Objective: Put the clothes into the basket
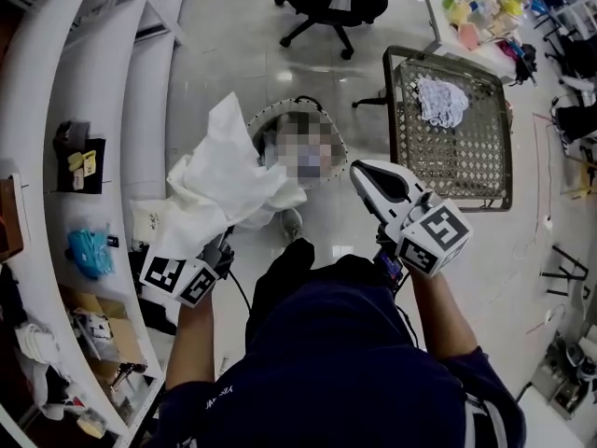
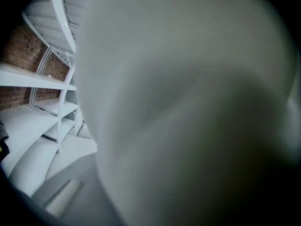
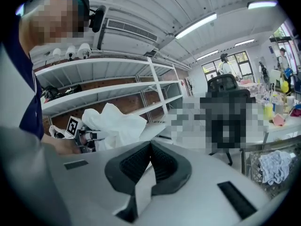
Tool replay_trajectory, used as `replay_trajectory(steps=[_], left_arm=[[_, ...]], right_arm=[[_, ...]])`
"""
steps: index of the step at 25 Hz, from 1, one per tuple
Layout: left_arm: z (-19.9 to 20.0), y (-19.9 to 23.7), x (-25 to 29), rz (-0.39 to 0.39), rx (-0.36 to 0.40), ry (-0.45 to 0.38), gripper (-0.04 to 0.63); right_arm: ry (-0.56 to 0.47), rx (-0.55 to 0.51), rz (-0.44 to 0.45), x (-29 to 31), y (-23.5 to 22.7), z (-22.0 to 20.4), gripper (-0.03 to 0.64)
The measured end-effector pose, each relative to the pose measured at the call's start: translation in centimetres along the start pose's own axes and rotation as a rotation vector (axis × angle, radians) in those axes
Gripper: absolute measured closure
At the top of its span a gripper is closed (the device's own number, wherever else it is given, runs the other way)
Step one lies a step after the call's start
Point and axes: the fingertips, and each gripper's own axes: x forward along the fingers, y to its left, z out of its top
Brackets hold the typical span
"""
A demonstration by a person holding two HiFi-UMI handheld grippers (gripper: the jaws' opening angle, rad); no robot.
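In the head view my left gripper [image 1: 220, 246] is shut on a crumpled white garment [image 1: 224, 180], which bunches up above its jaws. In the left gripper view the same white garment [image 2: 188, 107] fills nearly the whole picture and hides the jaws. My right gripper [image 1: 360, 170] is held out to the right of the garment, its dark pads [image 3: 141, 159] pressed together with nothing between them. The wire basket [image 1: 459, 161] stands on the floor beyond the right gripper. A small white and blue cloth [image 1: 440, 99] lies inside it, and that cloth [image 3: 274, 165] also shows in the right gripper view.
Curved white shelves [image 1: 56, 157] with assorted small items run along the left. A black office chair [image 1: 331, 3] stands at the top and a cluttered table [image 1: 476, 3] at the top right. A round wire-rimmed object [image 1: 270, 119] sits on the floor behind the garment.
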Motion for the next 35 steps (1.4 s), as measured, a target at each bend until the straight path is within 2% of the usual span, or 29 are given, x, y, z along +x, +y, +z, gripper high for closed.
replay_trajectory(steps=[7, 12, 19, 24, 28, 30, 35], left_arm=[[-0.6, 2.9, 1.3, -0.003, -0.029, 0.026, 0.545], [-1.6, 4.6, 2.7, 0.006, -0.051, 0.058, 0.543], [-4.2, 6.2, 6.4, 0.024, -0.080, 0.123, 0.545], [-8.4, 8.1, 8.2, 0.136, -0.112, 0.198, 0.545], [-11.3, 7.9, 10.5, 0.168, -0.137, 0.225, 0.545], [-12.8, 8.0, 11.5, 0.181, -0.154, 0.239, 0.545], [-17.1, 8.8, 14.0, 0.162, -0.186, 0.295, 0.545]], right_arm=[[0.035, 0.014, -0.013, 3.3, -1.5, 0.2, 0.609], [0.017, 0.049, 0.007, 5.5, -2.8, 0.5, 0.609], [0.098, 0.078, 0.004, 8.1, -6.8, -1.7, 0.609], [0.131, 0.116, 0.041, 9.5, -9.8, -3.9, 0.609], [0.172, 0.096, 0.084, 9.6, -12.1, -6.5, 0.610], [0.172, 0.117, 0.094, 10.0, -13.2, -7.4, 0.609], [0.205, 0.130, 0.104, 11.1, -15.2, -10.7, 0.609]])
